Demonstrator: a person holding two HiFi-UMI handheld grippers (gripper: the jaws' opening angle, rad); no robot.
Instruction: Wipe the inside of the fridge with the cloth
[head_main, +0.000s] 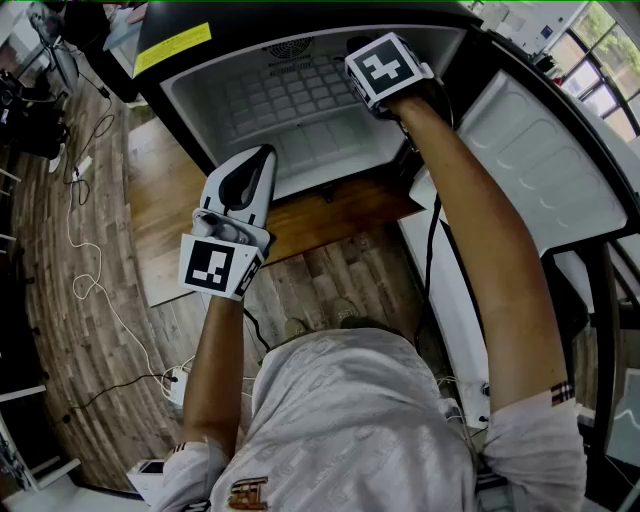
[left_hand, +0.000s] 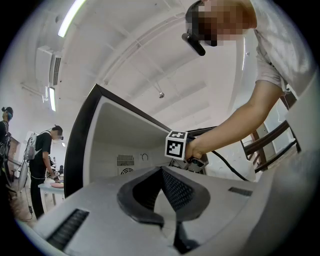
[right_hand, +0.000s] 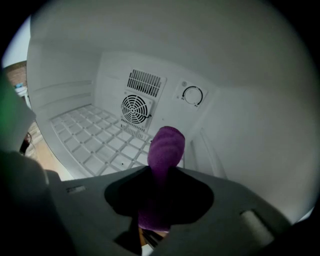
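Fuzzy purple cloth (right_hand: 167, 145), smooth white plastic fridge (right_hand: 250, 125), matt wood floor (head_main: 130, 300).

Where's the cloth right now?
In the right gripper view the purple cloth is clamped in the right gripper, inside the fridge, poking toward the back wall just right of the round fan grille.
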